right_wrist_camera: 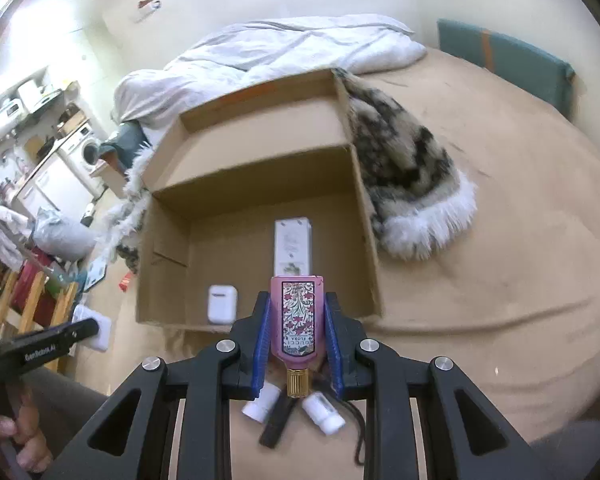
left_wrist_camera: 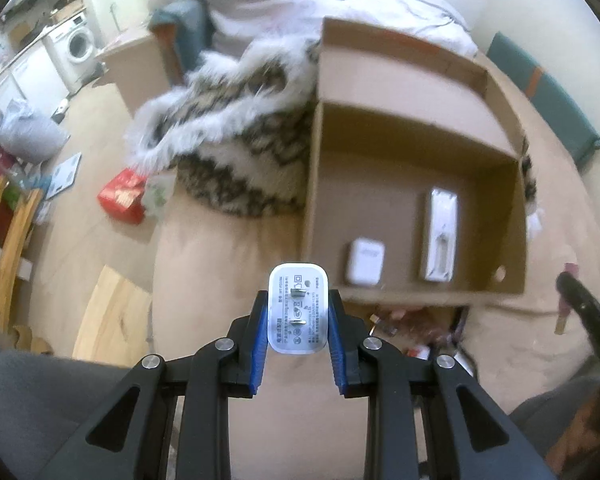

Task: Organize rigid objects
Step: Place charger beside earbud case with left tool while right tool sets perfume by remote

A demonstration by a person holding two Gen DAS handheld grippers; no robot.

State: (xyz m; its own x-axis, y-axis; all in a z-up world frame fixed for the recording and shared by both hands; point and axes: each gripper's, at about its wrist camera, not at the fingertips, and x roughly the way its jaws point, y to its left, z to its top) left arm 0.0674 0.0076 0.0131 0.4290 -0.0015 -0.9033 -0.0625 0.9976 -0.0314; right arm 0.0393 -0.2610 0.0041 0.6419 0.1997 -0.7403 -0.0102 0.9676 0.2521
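- On a tan-covered bed (right_wrist_camera: pixel 480 280), an open cardboard box (right_wrist_camera: pixel 364 216) is set beside a fur-trimmed patterned throw (right_wrist_camera: pixel 412 184).
- Inside the box a white case (right_wrist_camera: pixel 221 303) and a tall white carton (right_wrist_camera: pixel 293 245) are seen, slightly blurred.
- A white wall charger (left_wrist_camera: pixel 298 309), prongs outward, is clamped by the left gripper (left_wrist_camera: pixel 298 320).
- A pink floral perfume bottle (right_wrist_camera: pixel 297 320), gold cap down, is pinched by the right gripper (right_wrist_camera: pixel 298 324) before the box.

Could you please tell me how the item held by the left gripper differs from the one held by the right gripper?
The white charger is plain, squat and rounded, prongs facing the camera; the pink perfume bottle is tall, floral-patterned, gold cap toward the camera. Both are clamped between blue pads, in the left gripper and right gripper, near the cardboard box.
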